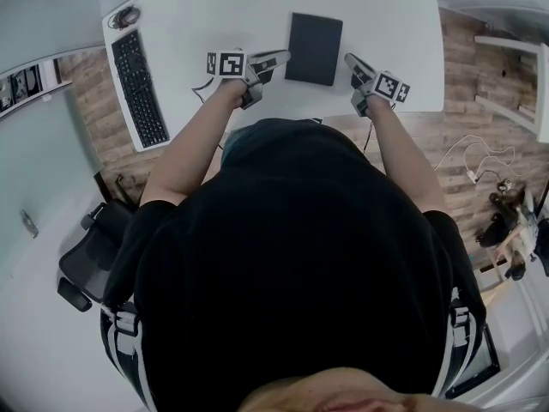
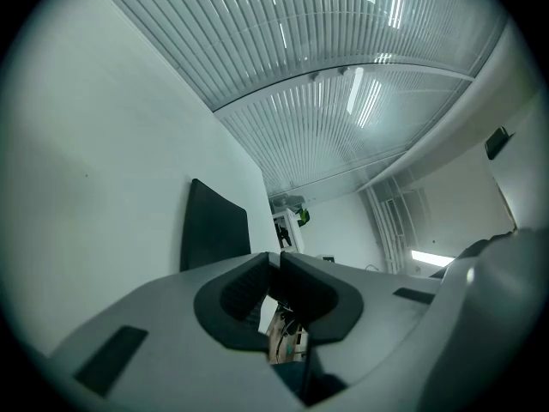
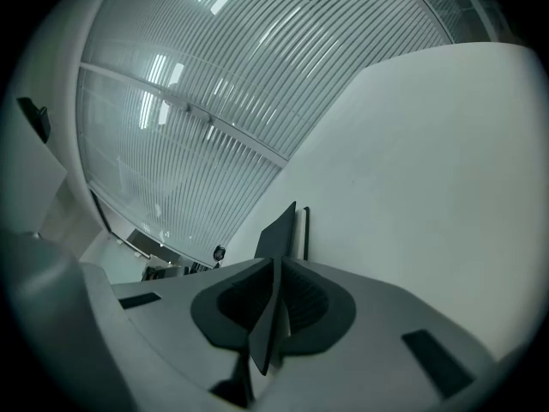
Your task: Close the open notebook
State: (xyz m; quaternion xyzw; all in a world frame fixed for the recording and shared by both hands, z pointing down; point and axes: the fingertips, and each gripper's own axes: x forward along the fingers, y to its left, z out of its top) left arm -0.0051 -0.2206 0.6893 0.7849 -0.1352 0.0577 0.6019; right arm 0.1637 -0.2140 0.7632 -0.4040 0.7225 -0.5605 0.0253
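Note:
A dark notebook (image 1: 313,48) lies flat on the white table (image 1: 214,11) with its cover down. My left gripper (image 1: 283,57) rests on the table just off the notebook's left edge, tips close to it. Off the notebook's right near corner sits my right gripper (image 1: 350,59). In the left gripper view the jaws of the left gripper (image 2: 276,261) meet at the tips with nothing between them, and the notebook (image 2: 214,227) shows as a dark slab beyond. The right gripper (image 3: 276,266) is also shut and empty, with the notebook (image 3: 279,230) ahead of it.
A black keyboard (image 1: 137,88) lies at the table's left side, with a coiled cable (image 1: 127,15) beyond it. A black office chair (image 1: 90,247) stands on the floor to the left. White shelving (image 1: 515,58) and loose cables (image 1: 476,157) are on the right.

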